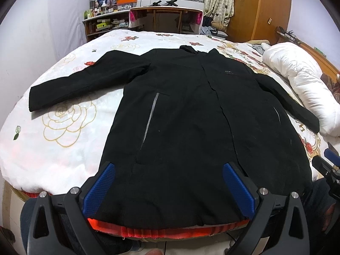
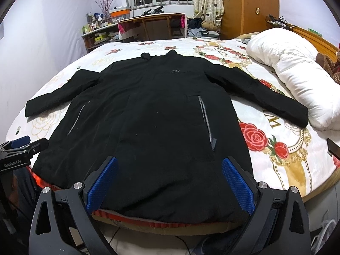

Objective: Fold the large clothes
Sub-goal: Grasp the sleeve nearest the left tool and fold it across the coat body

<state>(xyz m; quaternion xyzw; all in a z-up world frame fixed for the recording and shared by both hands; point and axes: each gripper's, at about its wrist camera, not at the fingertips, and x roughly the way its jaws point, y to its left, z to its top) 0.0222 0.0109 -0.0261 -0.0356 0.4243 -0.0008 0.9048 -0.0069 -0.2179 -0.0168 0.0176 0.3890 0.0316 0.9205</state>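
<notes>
Black coat (image 1: 191, 110) spread flat, front up, across the bed (image 1: 63, 110), sleeves out.

Left gripper (image 1: 169, 188) and right gripper (image 2: 169, 186) held wide apart, empty, above the hem; folding likely unstarted, next probably gripping a sleeve.

bed (image 1: 70, 148) — rose-print blanket | black coat (image 1: 180, 116) flat, sleeves spread | white duvet (image 1: 301, 80) bundled
</notes>
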